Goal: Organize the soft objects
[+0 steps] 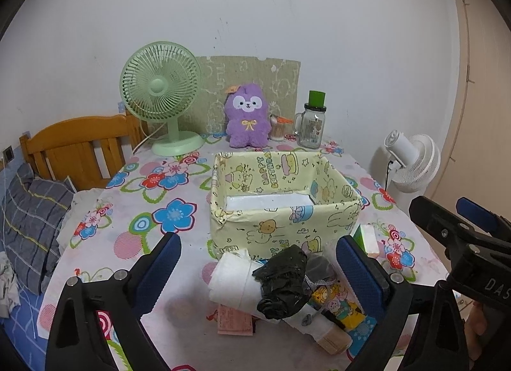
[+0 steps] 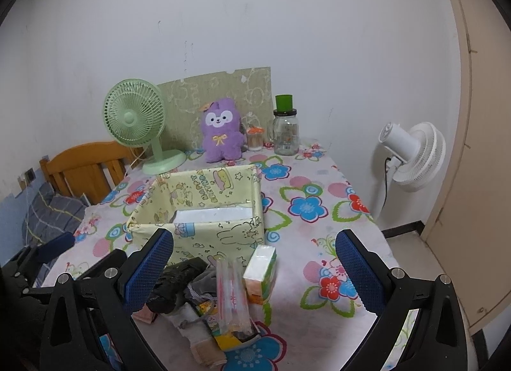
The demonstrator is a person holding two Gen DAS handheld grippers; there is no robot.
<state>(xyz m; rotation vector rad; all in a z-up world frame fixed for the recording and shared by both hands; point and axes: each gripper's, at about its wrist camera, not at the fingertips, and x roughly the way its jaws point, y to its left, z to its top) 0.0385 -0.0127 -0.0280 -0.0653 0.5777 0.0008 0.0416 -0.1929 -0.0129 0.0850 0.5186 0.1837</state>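
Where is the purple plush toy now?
The purple plush toy sits upright at the table's far edge, between the green fan and the glass jar, behind the yellow box.

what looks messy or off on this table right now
The soft items lie in a jumbled heap in front of the yellow box rather than in it. The box's near rim looks crumpled. The small tissue pack stands apart, tilted.

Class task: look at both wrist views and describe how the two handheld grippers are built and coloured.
Both are alike: the left gripper and right gripper have black angular frames with silver bolts. Each finger carries a blue pad with a fine dotted texture. White letters "DAS" mark the right gripper's body in the left view.
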